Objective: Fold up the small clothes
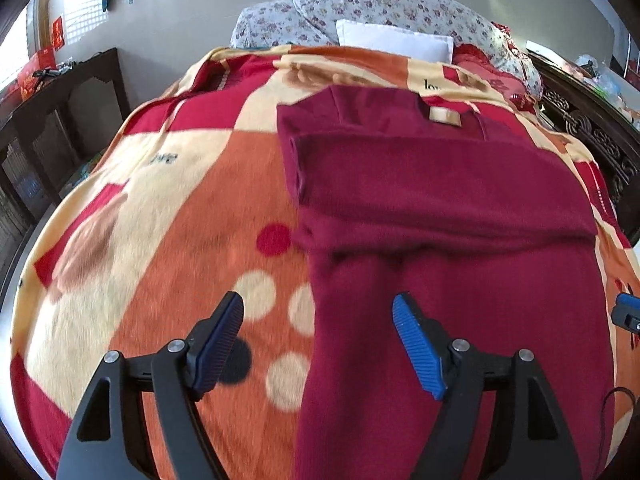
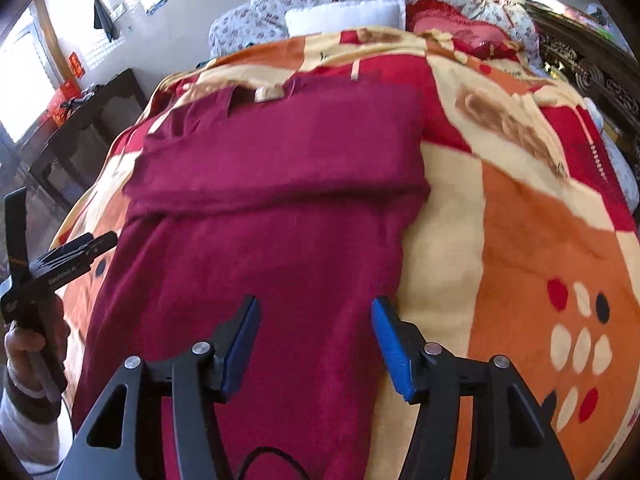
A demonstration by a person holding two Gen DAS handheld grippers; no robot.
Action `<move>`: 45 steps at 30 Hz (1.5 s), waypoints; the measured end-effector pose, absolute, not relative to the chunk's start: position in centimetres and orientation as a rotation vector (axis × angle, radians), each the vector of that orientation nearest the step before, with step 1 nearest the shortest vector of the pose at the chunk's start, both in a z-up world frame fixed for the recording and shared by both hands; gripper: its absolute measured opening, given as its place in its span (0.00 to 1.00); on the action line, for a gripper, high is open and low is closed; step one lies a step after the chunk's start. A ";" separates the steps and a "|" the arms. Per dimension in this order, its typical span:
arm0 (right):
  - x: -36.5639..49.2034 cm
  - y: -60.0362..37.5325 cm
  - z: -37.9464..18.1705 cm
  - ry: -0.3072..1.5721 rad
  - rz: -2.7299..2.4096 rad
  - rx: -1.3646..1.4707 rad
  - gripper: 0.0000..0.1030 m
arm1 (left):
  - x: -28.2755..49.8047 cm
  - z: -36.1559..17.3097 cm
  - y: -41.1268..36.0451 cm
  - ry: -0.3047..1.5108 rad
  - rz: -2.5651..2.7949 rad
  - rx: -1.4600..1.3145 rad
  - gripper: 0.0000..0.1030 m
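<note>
A dark red knit garment lies flat on the patterned blanket, its sleeves folded across the chest in a band. A beige neck label shows at its far end. My left gripper is open and empty, hovering over the garment's left edge near the hem. My right gripper is open and empty over the garment, near its right edge. The left gripper also shows in the right wrist view, held in a hand at the far left.
The blanket covers a bed. A white pillow and floral bedding lie at the far end. A dark wooden sideboard stands to the left, a carved dark wooden frame to the right.
</note>
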State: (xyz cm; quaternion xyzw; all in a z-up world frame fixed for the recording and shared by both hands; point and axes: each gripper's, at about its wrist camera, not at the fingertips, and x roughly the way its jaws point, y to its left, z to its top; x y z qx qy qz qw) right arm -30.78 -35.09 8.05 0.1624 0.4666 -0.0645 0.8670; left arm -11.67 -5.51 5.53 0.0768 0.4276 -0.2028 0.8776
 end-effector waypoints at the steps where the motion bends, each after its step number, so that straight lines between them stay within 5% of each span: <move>1: -31.5 -35.1 8.2 0.978 -0.128 0.341 0.61 | -12.1 5.4 -5.1 0.897 -0.422 0.154 0.74; 21: -42.3 -32.1 5.7 1.084 -0.002 0.406 0.65 | -21.4 2.2 -0.1 1.003 -0.453 0.174 0.75; 45: -45.1 -30.8 4.1 1.065 0.062 0.492 0.80 | -25.7 2.0 4.6 1.092 -0.567 0.082 0.88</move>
